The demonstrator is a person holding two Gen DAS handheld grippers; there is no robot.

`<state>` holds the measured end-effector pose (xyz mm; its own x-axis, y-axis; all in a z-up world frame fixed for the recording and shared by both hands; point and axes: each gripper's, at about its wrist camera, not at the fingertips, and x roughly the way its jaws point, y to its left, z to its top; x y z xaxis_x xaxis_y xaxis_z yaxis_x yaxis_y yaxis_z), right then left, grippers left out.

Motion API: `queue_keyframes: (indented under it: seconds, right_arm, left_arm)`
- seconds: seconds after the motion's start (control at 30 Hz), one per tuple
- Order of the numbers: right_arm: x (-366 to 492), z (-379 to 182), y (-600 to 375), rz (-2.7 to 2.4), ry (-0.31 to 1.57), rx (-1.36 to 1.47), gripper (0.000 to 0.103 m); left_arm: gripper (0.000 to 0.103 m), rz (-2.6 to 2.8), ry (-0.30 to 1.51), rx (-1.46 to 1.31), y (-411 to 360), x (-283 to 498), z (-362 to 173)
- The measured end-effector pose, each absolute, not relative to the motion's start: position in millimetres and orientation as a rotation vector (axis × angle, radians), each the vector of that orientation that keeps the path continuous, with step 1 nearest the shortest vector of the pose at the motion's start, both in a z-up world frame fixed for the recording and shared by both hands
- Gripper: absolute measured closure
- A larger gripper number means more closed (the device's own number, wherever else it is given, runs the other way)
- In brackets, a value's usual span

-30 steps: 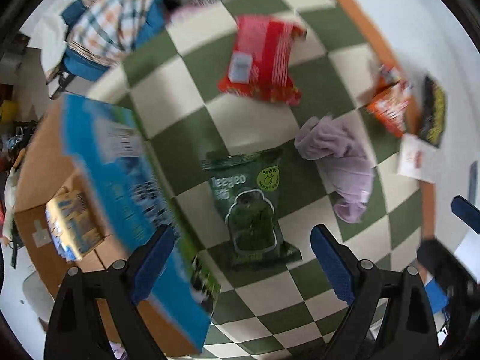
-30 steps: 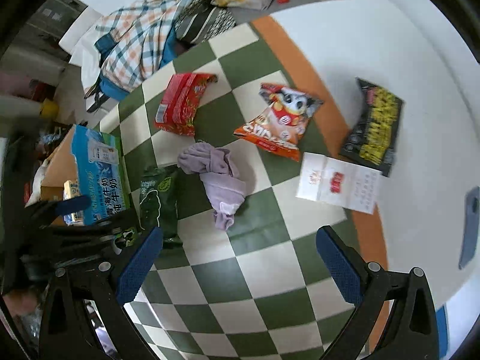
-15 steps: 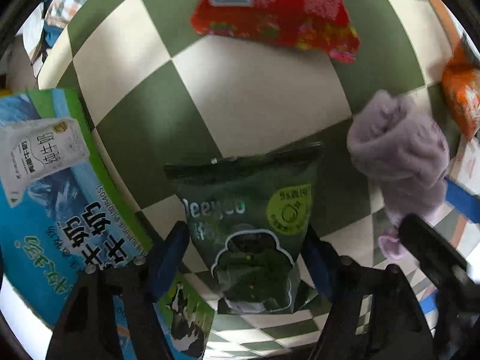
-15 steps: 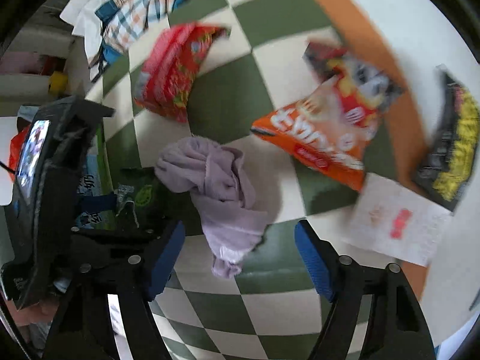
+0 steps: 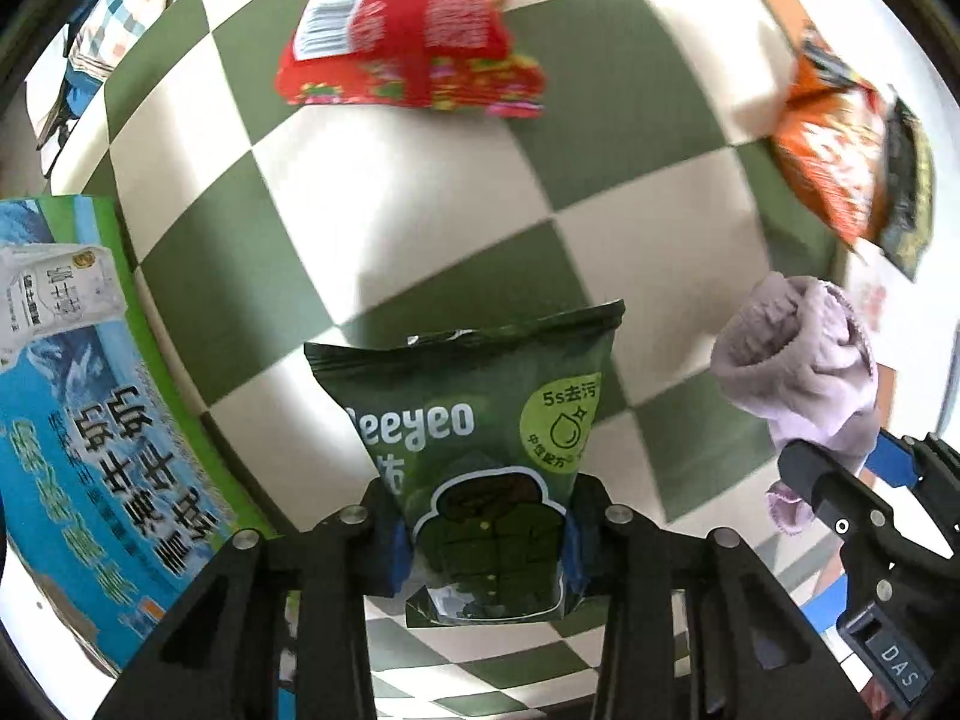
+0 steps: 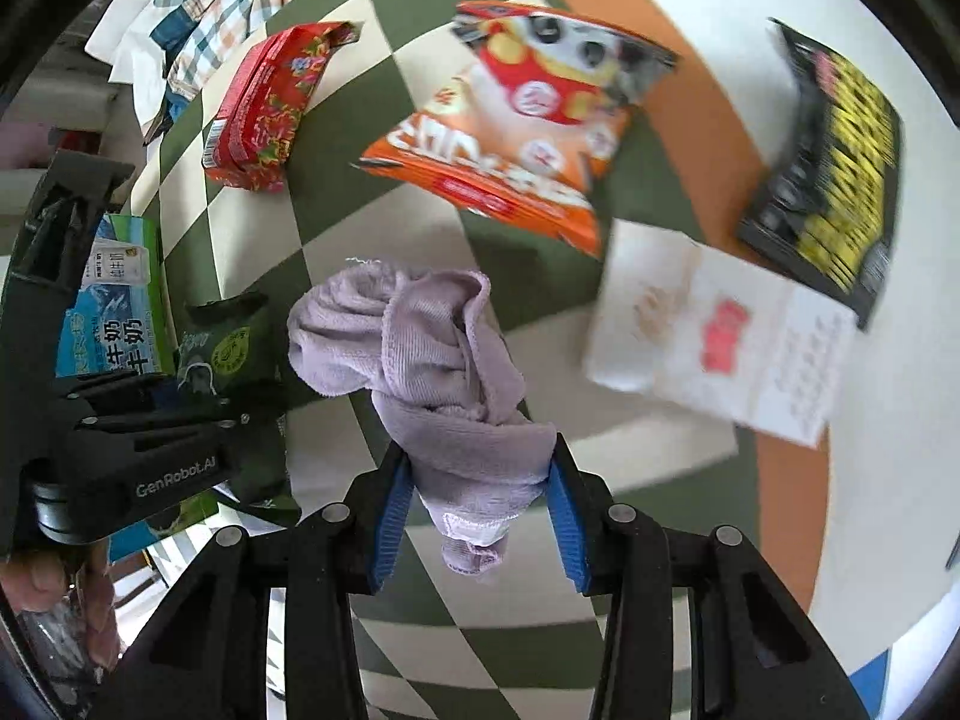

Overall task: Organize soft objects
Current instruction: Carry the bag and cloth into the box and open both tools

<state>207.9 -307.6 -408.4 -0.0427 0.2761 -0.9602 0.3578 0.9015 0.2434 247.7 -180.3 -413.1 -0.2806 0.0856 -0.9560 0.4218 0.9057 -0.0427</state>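
My left gripper is shut on the lower part of a dark green "Deeyeo" pouch on the green-and-cream checked cloth. My right gripper is shut on the lower end of a crumpled lilac cloth. The lilac cloth also shows in the left wrist view, just right of the pouch. The pouch shows in the right wrist view, held by the left gripper body.
A red packet lies at the far side. An orange snack bag, a black-and-yellow bag and a white paper lie to the right. A blue milk carton box stands at the left. A plaid shirt lies beyond.
Both grippers came down and closed: the left on the green pouch, the right on the lilac cloth. A second ago both were open and higher up.
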Motion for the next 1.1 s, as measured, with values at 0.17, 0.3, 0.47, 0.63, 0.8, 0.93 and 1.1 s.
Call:
queue_keyframes:
  seconds: [0.17, 0.3, 0.47, 0.63, 0.8, 0.93, 1.1]
  right_arm:
    - [203.4, -387.8, -308.6, -0.091, 1.586, 0.526, 0.059]
    - [199.9, -356.5, -305.2, -0.084, 1.531, 0.533, 0.059]
    - [197.1, -308.3, -289.9, -0.039, 1.451, 0.535, 0.059]
    - [195.1, -258.2, -252.7, 0.055, 1.383, 0.527, 0.059]
    - [204.7, -226.9, -183.0, 0.144, 1.347, 0.504, 0.059]
    - [221.9, -228.9, -117.5, 0.207, 1.368, 0.488, 0.059]
    - [243.3, -243.1, -54.3, 0.229, 1.396, 0.418, 0.059]
  left_arm:
    - [0.069, -0.374, 1.777, 0.320, -175.5, 234.9, -381.4]
    - [0.069, -0.392, 1.679, 0.277, -157.8, 227.9, -336.7]
    - [0.069, -0.393, 1.555, 0.190, -110.8, 218.8, -267.6]
    - [0.069, -0.337, 1.466, 0.134, -62.2, 250.0, -209.6]
    - [0.069, -0.220, 1.415, 0.097, 11.1, 253.7, -190.8]
    - [0.069, -0.102, 1.415, 0.068, 73.4, 250.5, -200.9]
    - [0.069, 0.001, 1.471, 0.012, 138.0, 252.6, -236.7]
